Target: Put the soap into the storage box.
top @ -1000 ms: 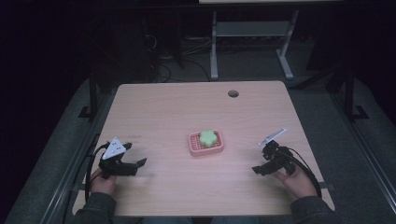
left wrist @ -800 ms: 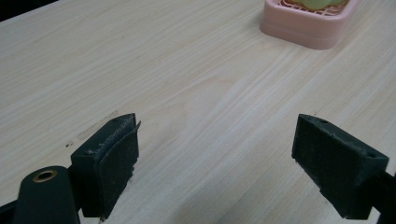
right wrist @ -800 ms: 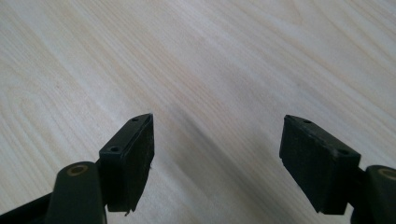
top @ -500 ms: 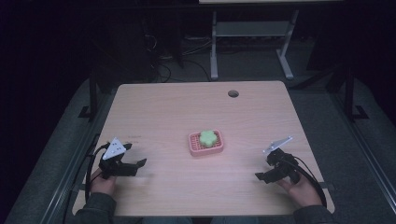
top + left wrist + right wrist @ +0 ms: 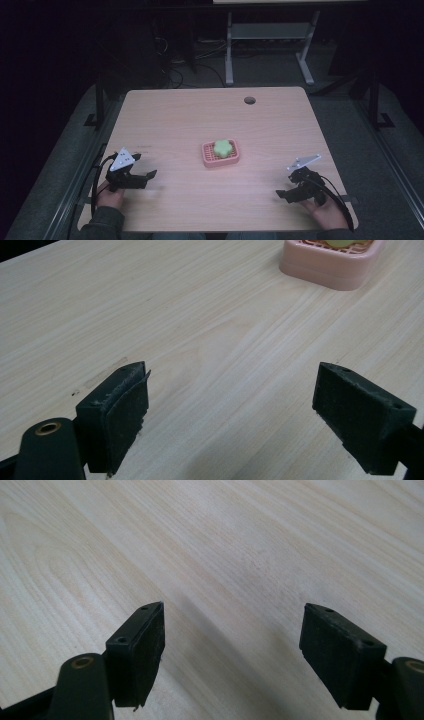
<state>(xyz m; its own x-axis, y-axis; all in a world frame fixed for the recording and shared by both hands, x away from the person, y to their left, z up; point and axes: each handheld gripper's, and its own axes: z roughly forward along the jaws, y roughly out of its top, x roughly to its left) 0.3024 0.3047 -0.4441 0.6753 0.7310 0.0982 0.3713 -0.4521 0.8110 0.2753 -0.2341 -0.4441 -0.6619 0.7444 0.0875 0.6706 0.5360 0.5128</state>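
Note:
A pink slotted soap dish (image 5: 221, 154) sits near the middle of the wooden table (image 5: 210, 120), with a green flower-shaped piece (image 5: 222, 147) lying in it. My left gripper (image 5: 146, 176) rests low at the front left, open, with bare wood between its jaws; in the left gripper view (image 5: 235, 400) the pink dish (image 5: 330, 262) lies ahead at the upper right. At the front right, my right gripper (image 5: 281, 193) is open too and hovers over plain tabletop (image 5: 235, 635). Both stand well apart from the dish.
A round cable hole (image 5: 249, 100) is cut near the table's far edge. Behind the table stand a metal desk frame (image 5: 265, 45) and cables on a dark floor. A hand holds each gripper at the near edge.
My right gripper has drawn back toward the table's near edge and a little to the right. The left gripper and the dish have stayed put.

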